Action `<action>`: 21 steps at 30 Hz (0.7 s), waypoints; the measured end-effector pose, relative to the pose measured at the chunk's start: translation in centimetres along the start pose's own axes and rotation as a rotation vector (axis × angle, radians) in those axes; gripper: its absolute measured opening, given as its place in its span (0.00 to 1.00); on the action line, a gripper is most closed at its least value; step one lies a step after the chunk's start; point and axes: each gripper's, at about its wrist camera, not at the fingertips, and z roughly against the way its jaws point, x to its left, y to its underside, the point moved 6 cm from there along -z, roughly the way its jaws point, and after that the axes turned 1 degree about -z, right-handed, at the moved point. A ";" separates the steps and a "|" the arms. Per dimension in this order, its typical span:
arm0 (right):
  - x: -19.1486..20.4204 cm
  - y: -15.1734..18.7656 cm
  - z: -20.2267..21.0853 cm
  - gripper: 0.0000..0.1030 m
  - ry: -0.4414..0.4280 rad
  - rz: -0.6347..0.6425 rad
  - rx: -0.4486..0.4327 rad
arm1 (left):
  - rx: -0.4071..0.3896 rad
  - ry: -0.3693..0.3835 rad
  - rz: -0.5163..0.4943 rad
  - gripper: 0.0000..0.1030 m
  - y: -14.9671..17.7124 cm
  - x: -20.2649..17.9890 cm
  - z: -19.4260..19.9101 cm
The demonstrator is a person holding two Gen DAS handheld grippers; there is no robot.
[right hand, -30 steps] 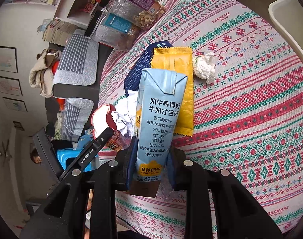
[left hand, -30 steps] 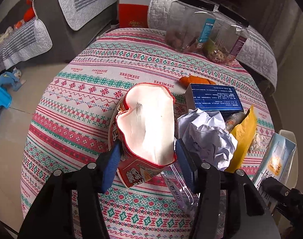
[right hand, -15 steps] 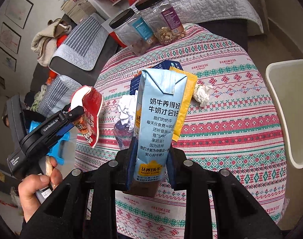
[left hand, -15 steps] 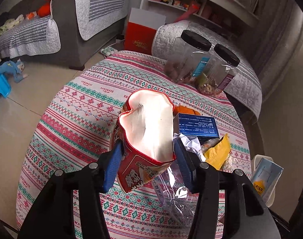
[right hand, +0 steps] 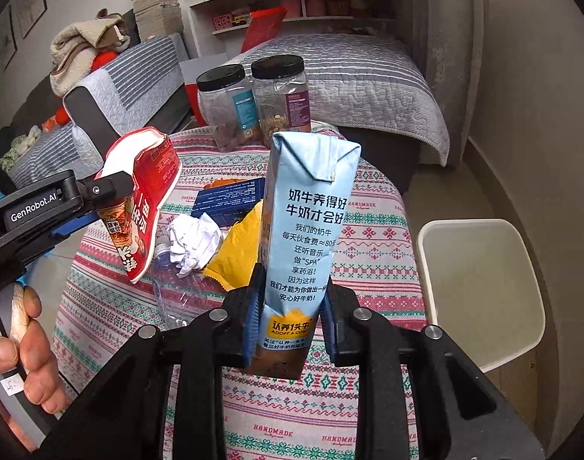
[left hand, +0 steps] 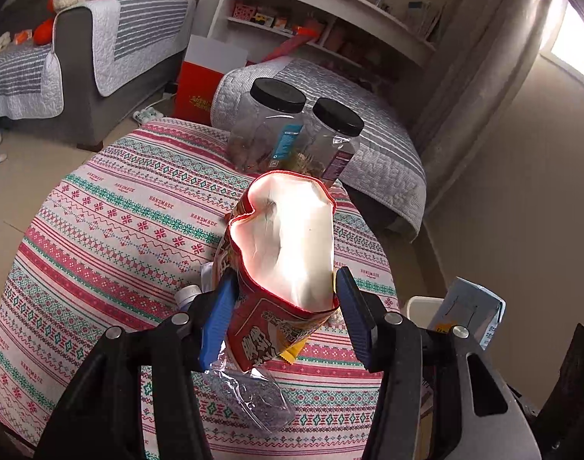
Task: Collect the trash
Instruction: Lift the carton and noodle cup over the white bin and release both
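Left tongs are gripping an empty red bag, pads pressing its lower sides, held above the counter. Right tongs are clamping a blue carton upright, near the white bin standing right of the counter.

Progress: two pieces lifted, neither binned; the visible part of the bin is looking empty. Remaining on the counter: paper ball, yellow wrapper, clear bottle, blue box.

Hard to read: the bin's near corner is hiding behind the right tongs, and whether the two far jars count as trash is unclear.
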 end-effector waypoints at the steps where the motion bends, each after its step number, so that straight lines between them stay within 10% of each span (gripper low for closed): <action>1: -0.5 -0.1 0.2 0.25 0.018 0.004 -0.008 | -0.004 0.013 -0.009 0.51 0.1 -0.7 -0.1; 21: -15.1 0.2 1.7 0.25 0.171 -0.216 -0.024 | 0.153 0.375 -0.030 0.51 5.5 -17.1 -7.1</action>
